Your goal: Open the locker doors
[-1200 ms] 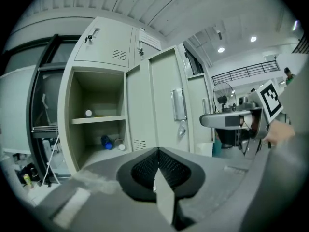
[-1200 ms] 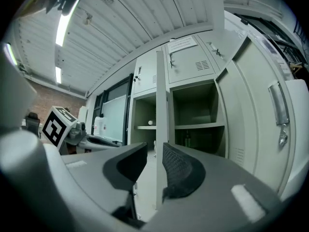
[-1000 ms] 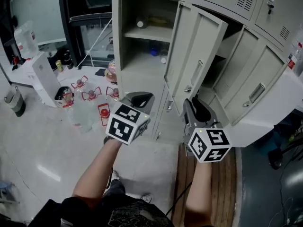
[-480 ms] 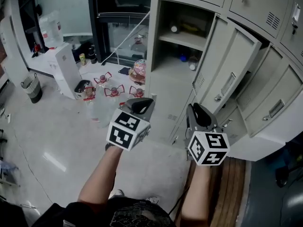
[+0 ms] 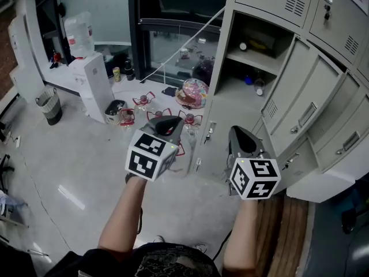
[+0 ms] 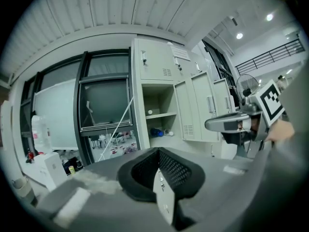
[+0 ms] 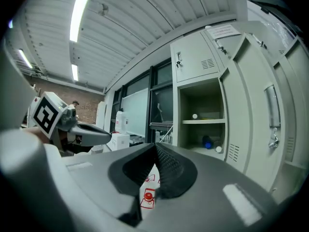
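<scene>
The beige locker bank (image 5: 288,4) fills the upper right of the head view. One compartment (image 5: 253,56) stands open, with a shelf and small bottles inside. To its right a door (image 5: 300,103) with a handle hangs ajar, and another door (image 5: 346,137) stands ajar beyond it. My left gripper (image 5: 167,122) is shut and holds nothing, out over the floor left of the lockers. My right gripper (image 5: 237,133) has just been closing and is shut on nothing, a short way from the lower lockers. The open compartment (image 7: 200,120) and the ajar door (image 7: 256,105) show ahead in the right gripper view.
Several water bottles with red handles (image 5: 150,108) stand on the floor before the lockers, beside a colourful round object (image 5: 193,91). A white box unit (image 5: 95,85) and a bin (image 5: 49,105) sit at the left. A wooden strip (image 5: 288,235) runs along the lower right.
The lockers have slid to the right in the head view as both grippers swung left, away from the doors. More floor and bottles now show.
</scene>
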`<action>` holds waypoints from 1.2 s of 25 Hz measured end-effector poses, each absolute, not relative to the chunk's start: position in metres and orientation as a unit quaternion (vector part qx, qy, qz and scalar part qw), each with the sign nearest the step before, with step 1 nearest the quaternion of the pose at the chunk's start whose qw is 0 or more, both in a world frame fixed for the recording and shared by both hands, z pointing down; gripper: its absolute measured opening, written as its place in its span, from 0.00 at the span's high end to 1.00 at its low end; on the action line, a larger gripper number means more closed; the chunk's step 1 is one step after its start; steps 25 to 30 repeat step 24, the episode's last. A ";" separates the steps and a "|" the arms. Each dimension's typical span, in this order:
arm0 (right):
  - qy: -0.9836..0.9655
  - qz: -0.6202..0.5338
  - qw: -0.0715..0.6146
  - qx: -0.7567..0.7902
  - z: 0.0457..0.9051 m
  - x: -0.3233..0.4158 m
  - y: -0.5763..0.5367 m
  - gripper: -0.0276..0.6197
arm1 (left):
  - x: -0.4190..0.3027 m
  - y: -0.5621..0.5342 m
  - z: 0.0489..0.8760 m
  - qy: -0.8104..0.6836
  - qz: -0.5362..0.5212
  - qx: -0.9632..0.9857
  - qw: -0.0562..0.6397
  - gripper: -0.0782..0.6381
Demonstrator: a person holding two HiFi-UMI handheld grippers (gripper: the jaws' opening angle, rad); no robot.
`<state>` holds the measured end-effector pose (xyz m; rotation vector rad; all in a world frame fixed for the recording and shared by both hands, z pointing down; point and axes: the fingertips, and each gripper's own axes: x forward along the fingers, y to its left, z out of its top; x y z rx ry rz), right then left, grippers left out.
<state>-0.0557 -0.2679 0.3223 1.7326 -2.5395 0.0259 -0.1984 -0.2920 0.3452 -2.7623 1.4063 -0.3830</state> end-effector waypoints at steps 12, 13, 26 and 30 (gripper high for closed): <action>-0.811 0.015 0.041 0.583 0.327 -0.102 -0.256 0.95 | -0.255 -0.289 0.348 0.428 -0.118 -0.896 0.001 0.89; -0.810 0.015 0.042 0.584 0.326 -0.106 -0.255 0.95 | -0.258 -0.288 0.349 0.426 -0.119 -0.897 0.000 0.89; -0.806 0.013 0.049 0.590 0.330 -0.116 -0.242 0.95 | -0.267 -0.280 0.355 0.419 -0.118 -0.900 -0.001 0.89; -0.806 0.013 0.049 0.590 0.330 -0.116 -0.242 0.95 | -0.267 -0.280 0.355 0.419 -0.118 -0.900 -0.001 0.89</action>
